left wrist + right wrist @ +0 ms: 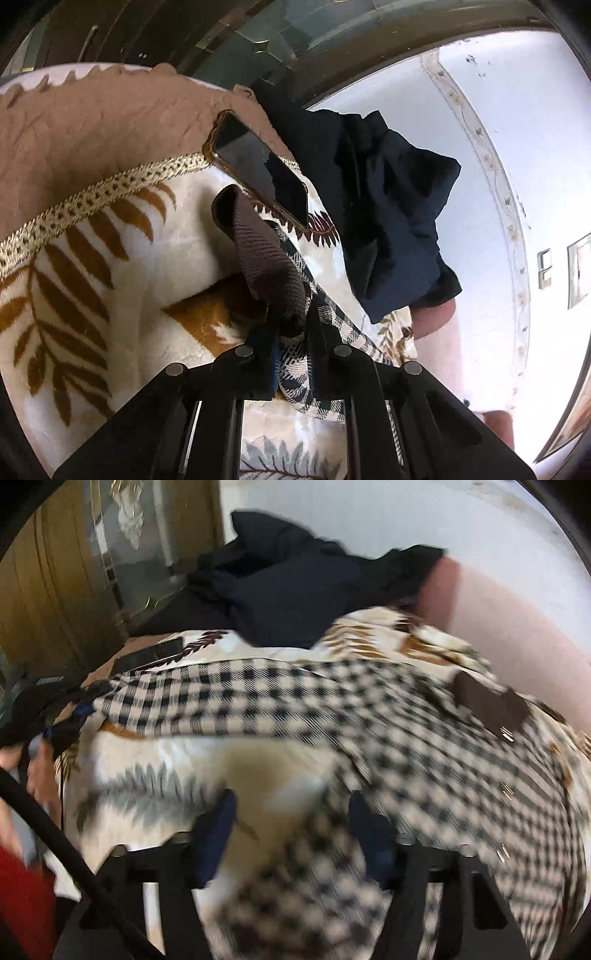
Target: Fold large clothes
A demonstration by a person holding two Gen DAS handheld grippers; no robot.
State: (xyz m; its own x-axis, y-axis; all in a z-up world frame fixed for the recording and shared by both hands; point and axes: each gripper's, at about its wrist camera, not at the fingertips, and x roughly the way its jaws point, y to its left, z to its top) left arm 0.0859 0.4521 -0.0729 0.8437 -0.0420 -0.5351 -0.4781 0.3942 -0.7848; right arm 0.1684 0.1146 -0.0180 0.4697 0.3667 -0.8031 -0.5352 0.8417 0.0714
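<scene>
A black-and-cream checked garment (332, 716) with brown knit trim lies spread across a leaf-patterned blanket (155, 753). In the left wrist view my left gripper (291, 328) is shut on the garment's brown ribbed cuff (269, 266) and checked cloth (295, 373), holding it lifted over the blanket (110, 258). The left gripper also shows in the right wrist view (74, 709), at the garment's far left end. My right gripper (291, 812) is open, its fingers (218, 830) wide apart just above the near edge of the checked cloth. The right view is motion-blurred.
A phone (258, 170) lies on the blanket beside a tan pillow (92, 125). A pile of dark navy clothes (388, 206) sits behind; it also shows in the right wrist view (295, 590). Wooden wardrobe doors (55, 590) stand to the left.
</scene>
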